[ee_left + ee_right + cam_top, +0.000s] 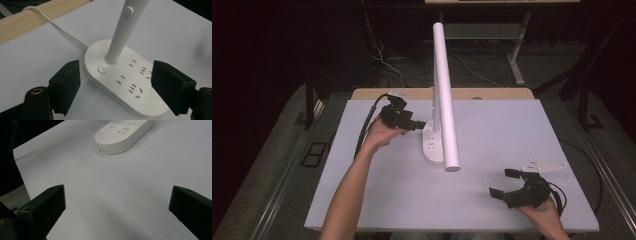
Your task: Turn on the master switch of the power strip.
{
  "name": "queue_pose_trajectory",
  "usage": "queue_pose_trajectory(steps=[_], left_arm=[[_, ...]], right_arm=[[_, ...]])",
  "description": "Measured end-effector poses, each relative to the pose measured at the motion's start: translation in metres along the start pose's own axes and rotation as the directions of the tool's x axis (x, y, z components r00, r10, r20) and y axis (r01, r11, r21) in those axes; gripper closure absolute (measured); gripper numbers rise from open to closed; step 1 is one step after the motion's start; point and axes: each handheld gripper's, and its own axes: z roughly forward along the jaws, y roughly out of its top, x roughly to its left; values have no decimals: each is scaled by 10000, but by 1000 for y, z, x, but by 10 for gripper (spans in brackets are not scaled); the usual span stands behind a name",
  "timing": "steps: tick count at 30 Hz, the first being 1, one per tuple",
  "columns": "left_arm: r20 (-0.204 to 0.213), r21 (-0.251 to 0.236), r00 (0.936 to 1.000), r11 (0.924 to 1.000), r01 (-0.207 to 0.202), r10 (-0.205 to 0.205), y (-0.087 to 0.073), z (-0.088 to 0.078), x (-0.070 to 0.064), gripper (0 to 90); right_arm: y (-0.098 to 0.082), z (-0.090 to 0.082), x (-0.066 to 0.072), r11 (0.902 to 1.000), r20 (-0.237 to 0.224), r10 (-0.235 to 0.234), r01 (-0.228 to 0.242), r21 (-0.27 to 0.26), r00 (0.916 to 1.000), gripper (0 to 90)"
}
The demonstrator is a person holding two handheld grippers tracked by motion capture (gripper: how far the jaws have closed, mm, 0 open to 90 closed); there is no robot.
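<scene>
left claw (113, 85) apart, straddling the white oval lamp base with sockets (125, 82) mid-worktop.
reaching step, i judge; next needs one pad on the round power button (102, 69). right claw (508, 183) apart, idle.

White table (492, 200), wooden strip (482, 93) behind.

Passage through the frame's centre is blocked by the lamp arm (445, 95) and socket base (432, 146); bare tabletop (412, 195) is left at lower centre.
</scene>
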Motion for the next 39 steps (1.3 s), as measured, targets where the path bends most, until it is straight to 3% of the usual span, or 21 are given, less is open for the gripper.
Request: queue_pose_trajectory(steps=[5,15,24,25,31,33,35,38,39], left_arm=[[-30,176,10000,9998,26,-26,-1,10,3,328],[-30,-41,9993,9993,383,-383,-4,28,5,550],[-139,-163,9978,9978,645,-647,-7,43,7,664],[-98,-297,9963,9960,846,-849,-7,45,6,679],[-55,-219,9954,9952,954,-955,-9,52,8,774],[-67,-374,9921,9914,1251,-1255,-10,56,6,798],[-58,-209,9923,9922,1233,-1234,-11,57,7,821],[45,-294,9867,9863,1624,-1623,-12,61,8,851],[56,-172,9880,9878,1547,-1546,-13,61,10,867]], right_arm=[[0,0,0,10000,-5,53,-53,64,10000,1],[-1,1,0,10000,-40,-30,30,88,10000,1],[-2,0,-1,9999,-40,-23,23,114,10000,1],[-2,0,-1,9999,-41,-26,26,117,10000,1],[-2,1,-1,9999,-51,-40,40,138,10000,1],[-2,1,-1,9999,-51,-36,37,156,10000,1],[-2,1,-1,9999,-51,-50,51,158,10000,1],[-2,1,-1,9998,-66,-60,61,177,10000,1],[-2,1,-1,9998,-70,-54,55,184,10000,1]])
